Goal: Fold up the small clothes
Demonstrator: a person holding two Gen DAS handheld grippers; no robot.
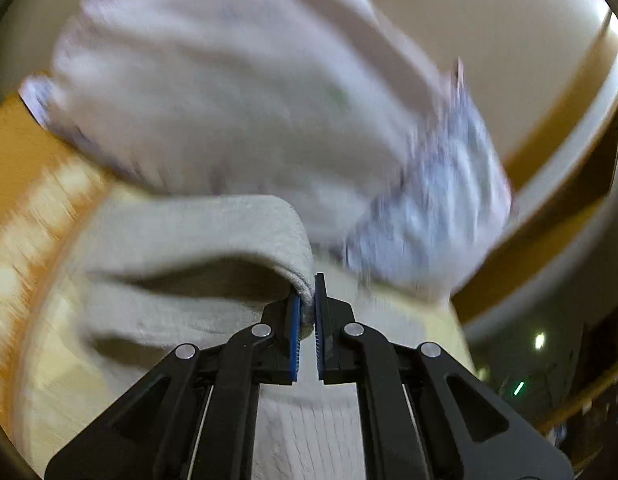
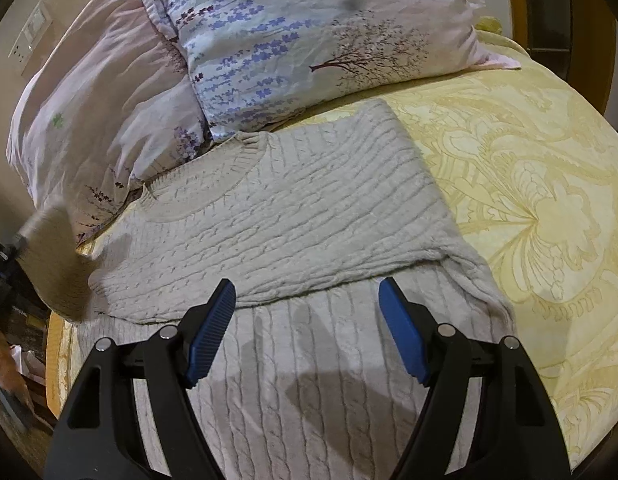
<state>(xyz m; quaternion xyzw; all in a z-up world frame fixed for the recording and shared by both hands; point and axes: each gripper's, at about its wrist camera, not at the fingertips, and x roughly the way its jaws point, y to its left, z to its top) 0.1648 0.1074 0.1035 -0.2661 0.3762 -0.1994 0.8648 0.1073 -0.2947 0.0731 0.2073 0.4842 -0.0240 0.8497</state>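
Note:
A grey cable-knit sweater (image 2: 293, 208) lies on a yellow patterned bedspread (image 2: 529, 184), with one part folded across its body. My left gripper (image 1: 308, 312) is shut on a fold of the sweater (image 1: 189, 248) and lifts it; the view is blurred by motion. In the right wrist view that lifted piece (image 2: 55, 260) shows blurred at the far left edge. My right gripper (image 2: 307, 300) is open and empty, hovering just above the sweater's lower body, near the edge of the folded part.
Two floral pillows (image 2: 309, 36) lie against the sweater's neck end at the head of the bed, also seen blurred in the left wrist view (image 1: 237, 80). A wooden bed frame (image 1: 17, 152) edges the mattress. A wall switch plate (image 2: 31, 34) is at far left.

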